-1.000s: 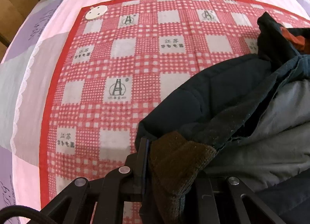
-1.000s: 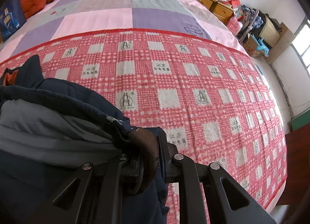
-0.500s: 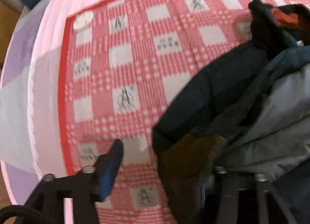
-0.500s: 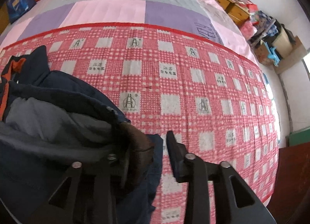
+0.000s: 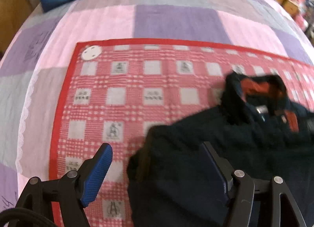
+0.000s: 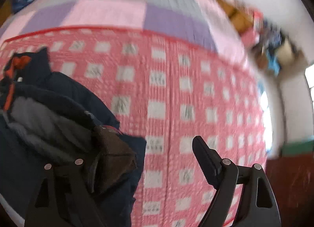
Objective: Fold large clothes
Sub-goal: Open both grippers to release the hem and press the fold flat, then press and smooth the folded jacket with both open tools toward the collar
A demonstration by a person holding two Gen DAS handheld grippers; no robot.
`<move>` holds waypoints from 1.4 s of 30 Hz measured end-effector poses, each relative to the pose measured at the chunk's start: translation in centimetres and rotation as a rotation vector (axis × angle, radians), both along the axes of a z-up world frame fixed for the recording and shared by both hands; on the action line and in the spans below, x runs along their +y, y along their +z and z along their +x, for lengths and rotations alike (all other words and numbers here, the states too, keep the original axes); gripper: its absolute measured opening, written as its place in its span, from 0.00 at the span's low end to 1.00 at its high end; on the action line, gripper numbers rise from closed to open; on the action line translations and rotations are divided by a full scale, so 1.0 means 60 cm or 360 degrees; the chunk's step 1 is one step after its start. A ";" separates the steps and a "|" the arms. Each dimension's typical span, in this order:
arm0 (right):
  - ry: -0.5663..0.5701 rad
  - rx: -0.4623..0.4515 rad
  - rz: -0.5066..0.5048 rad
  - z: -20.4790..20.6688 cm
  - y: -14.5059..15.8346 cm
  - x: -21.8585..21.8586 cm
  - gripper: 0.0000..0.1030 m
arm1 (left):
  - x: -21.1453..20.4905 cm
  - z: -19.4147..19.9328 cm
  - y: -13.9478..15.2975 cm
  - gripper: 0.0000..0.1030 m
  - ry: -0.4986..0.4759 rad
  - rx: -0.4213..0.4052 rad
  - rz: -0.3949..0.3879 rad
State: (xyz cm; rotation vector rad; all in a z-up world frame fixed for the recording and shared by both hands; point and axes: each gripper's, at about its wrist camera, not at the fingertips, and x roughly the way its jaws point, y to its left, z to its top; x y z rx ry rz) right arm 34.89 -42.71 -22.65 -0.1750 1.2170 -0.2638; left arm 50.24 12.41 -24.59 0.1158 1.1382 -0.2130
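Dark navy jacket point(image 5: 225, 148) lies bunched on red checked blanket point(image 5: 137, 97), toward its near edge, orange-lined collar point(image 5: 255, 86) pointing at far edge. Brown knit cuff point(image 6: 115, 154) rests below my right claw point(image 6: 164, 160); its jaws opening, nothing pinched. My left claw point(image 5: 157, 168) also opening, pads clear of cloth underneath. Blanket covers pink-purple patchwork bedspread point(image 5: 176, 20). White round disc point(image 5: 91, 53) at blanket's far left corner.
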 end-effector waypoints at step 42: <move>0.0196 -0.0235 0.0248 -0.009 -0.154 0.285 1.00 | -0.280 -0.140 -0.142 1.00 0.0084 -0.0136 -0.0078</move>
